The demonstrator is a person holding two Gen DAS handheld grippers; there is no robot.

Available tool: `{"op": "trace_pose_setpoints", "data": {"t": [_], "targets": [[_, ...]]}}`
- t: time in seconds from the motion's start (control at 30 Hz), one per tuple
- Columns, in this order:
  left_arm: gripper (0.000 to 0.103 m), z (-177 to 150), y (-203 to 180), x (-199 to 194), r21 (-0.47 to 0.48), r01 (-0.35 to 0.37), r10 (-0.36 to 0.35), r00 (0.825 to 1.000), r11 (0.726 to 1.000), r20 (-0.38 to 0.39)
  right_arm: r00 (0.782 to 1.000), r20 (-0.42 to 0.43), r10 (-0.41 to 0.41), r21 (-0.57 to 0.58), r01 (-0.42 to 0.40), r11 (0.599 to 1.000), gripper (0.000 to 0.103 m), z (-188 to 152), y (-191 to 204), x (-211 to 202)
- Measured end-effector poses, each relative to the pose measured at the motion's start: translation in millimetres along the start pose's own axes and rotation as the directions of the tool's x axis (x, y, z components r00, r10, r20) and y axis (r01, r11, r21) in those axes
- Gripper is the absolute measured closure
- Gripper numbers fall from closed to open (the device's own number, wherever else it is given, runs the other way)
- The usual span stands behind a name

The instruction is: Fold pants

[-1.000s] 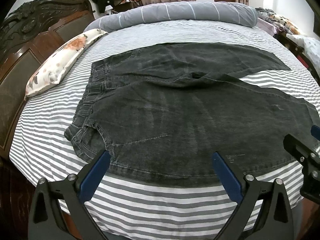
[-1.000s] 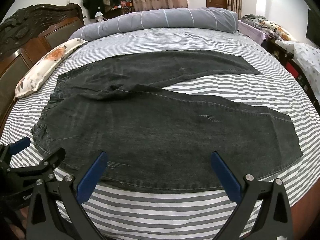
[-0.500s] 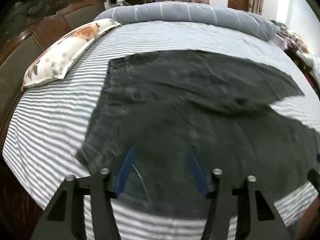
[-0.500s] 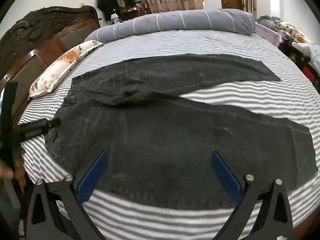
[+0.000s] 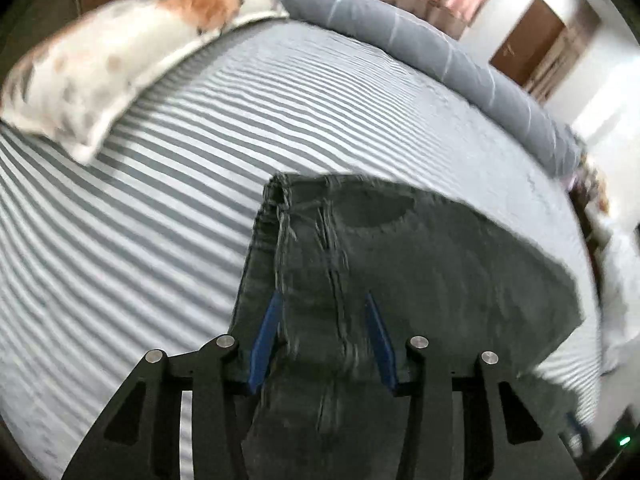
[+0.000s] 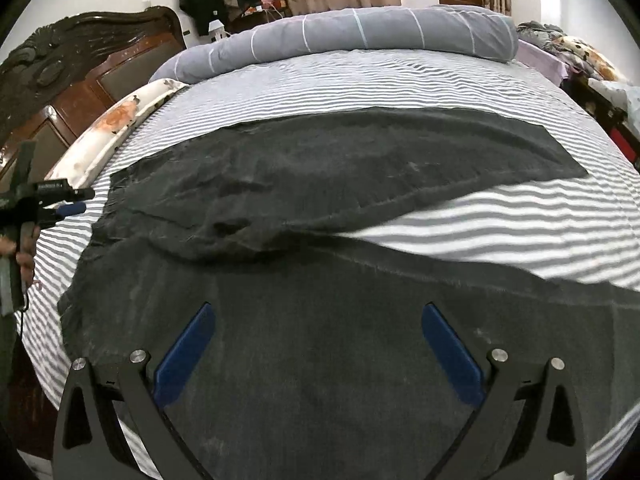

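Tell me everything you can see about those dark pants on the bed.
The pants look like dark grey, faded denim, spread flat across the striped bedsheet, legs splayed apart toward the right. The waistband lies at the left, near the floral pillow. The left tool has just been closing, its blue pads straddling the waistband end. The right tool hangs open over the nearer leg.

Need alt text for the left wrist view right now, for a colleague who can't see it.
The left tool sits over the waistband end of dark pants, jaws having just been closing with denim between them; whether they grip is unclear. The pants lie on a striped bed, with a floral pillow and grey bolster beyond.
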State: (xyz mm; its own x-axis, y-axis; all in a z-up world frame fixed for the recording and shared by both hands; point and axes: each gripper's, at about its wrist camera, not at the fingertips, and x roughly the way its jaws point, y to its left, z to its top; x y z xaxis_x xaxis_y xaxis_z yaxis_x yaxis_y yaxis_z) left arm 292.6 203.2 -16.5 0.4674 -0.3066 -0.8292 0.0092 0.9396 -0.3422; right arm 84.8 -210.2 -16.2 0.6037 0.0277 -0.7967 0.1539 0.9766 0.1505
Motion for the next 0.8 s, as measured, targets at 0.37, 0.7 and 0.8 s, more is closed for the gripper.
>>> {"op": "trace_pose_setpoints", "data": {"t": [0.37, 0.7, 0.8], "targets": [[0.071, 38, 44, 56, -0.186, 0.130, -0.134, 0.991, 0.974, -0.012, 0.999, -0.044, -0.008, -0.010, 0.008, 1.000, 0.001, 25, 3, 54], [0.071, 43, 50, 76, -0.231, 0.166, -0.165, 0.986, 0.959, 0.024, 0.998, -0.053, -0.021, -0.057, 0.018, 0.998, 0.001, 39, 9, 76], [0.072, 51, 47, 80, -0.227, 0.187, -0.180, 0.982, 0.956, 0.052, 0.999, -0.040, -0.012, -0.107, 0.008, 0.994, 0.001, 61, 13, 84]]}}
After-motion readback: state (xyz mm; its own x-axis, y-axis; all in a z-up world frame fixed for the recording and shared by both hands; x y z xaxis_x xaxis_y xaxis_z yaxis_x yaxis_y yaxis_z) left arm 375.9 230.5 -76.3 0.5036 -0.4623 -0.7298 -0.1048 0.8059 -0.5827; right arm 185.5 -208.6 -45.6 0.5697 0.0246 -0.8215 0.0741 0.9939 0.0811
